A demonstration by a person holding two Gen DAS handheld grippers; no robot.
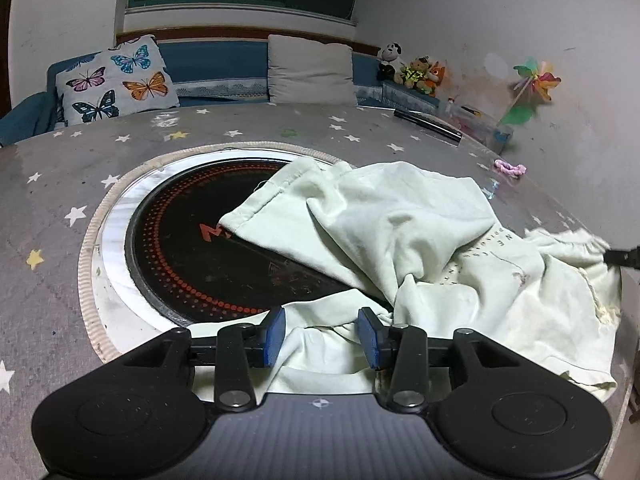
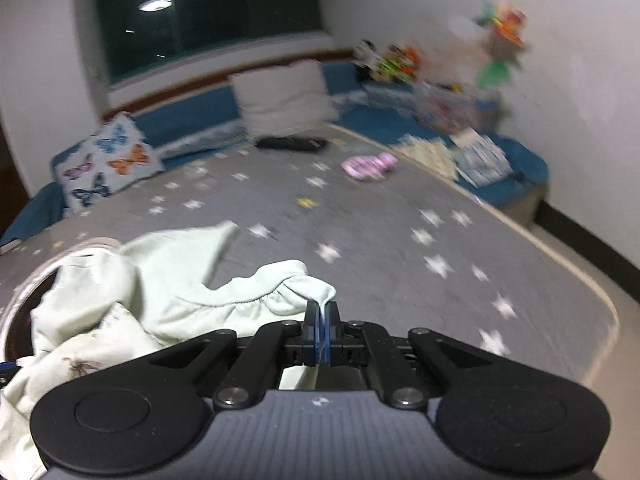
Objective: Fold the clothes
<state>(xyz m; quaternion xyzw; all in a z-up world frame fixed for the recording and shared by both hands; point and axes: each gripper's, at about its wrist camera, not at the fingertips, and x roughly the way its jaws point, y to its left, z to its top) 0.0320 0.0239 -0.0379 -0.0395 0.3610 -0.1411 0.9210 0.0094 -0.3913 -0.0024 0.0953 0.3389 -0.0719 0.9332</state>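
A pale green garment (image 1: 420,240) lies crumpled on the round table, partly over a black hob (image 1: 192,248) set in the table's middle. My left gripper (image 1: 322,320) stands open at the garment's near edge. Fabric lies between its blue pads (image 1: 276,334), which do not press on it. In the blurred right wrist view, my right gripper (image 2: 321,312) is shut on a gathered hem of the garment (image 2: 168,280) and holds it up off the table. The tip of the right gripper (image 1: 622,258) shows at the far right edge of the left wrist view.
The table carries a grey cloth with stars (image 1: 60,200). A pink item (image 1: 510,168), a black remote (image 1: 428,122) and a pinwheel (image 1: 532,88) sit at its far right. Behind are a blue sofa, a butterfly cushion (image 1: 116,80), a grey cushion (image 1: 310,70) and plush toys (image 1: 412,70).
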